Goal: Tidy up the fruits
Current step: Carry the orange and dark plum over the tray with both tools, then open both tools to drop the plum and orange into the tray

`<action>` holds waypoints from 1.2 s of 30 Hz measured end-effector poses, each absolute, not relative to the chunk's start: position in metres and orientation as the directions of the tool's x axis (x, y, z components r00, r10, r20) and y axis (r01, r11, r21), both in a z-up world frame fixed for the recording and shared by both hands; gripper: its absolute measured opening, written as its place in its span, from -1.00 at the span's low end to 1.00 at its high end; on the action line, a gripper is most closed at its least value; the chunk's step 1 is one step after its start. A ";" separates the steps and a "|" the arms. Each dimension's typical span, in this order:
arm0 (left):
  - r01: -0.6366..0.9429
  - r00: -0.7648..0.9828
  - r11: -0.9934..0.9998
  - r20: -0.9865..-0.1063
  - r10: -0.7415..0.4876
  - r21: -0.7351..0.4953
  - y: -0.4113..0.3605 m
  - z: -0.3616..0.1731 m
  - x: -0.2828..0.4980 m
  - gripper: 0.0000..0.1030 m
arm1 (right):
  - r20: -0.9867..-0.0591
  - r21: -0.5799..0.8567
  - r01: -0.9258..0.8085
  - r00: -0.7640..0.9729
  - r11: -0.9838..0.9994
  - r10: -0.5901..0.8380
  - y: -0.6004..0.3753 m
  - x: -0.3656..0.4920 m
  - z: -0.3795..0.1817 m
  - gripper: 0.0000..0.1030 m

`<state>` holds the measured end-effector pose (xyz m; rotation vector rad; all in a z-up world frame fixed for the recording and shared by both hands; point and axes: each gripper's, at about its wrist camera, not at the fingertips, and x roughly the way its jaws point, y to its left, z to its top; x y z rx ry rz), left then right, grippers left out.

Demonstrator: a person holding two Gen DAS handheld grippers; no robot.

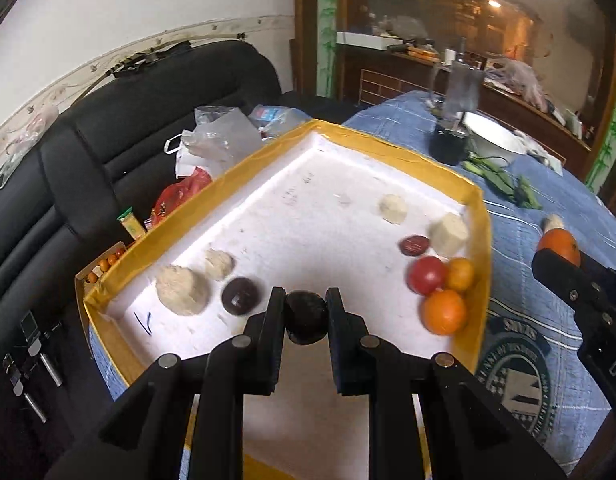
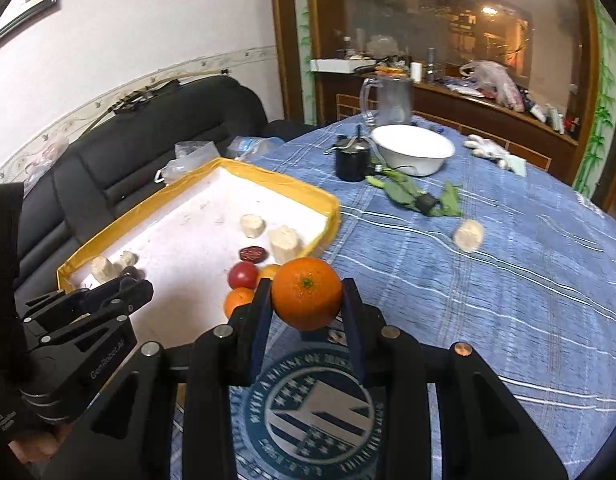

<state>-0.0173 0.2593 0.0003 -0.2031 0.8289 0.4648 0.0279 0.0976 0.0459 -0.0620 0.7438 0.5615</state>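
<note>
A white foam tray with a yellow rim lies on the blue cloth. My left gripper is shut on a dark round fruit over the tray's near side. Next to it lie a dark fruit and pale peeled pieces. At the tray's right lie a red fruit, two oranges, a dark red date and pale pieces. My right gripper is shut on an orange, held above the cloth just right of the tray.
A pale piece lies loose on the cloth. A white bowl, a dark cup, green leaves and a clear jug stand at the far side. A black sofa with bags is left of the table.
</note>
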 end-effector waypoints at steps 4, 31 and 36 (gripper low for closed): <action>-0.492 0.573 0.870 -0.749 0.333 0.010 0.272 0.000 -0.010 -0.65 | -0.665 0.148 -0.532 0.571 0.834 0.482 0.118 0.043 0.043 -0.30; -0.589 0.486 0.807 -0.788 0.379 0.024 0.314 -0.007 0.016 0.30 | -0.752 0.138 -0.606 0.451 0.783 0.481 0.213 0.130 -0.002 -0.25; -0.570 0.537 0.822 -0.752 0.381 0.009 0.299 0.010 0.000 0.53 | -0.731 0.122 -0.597 0.486 0.793 0.479 0.199 0.121 0.013 0.06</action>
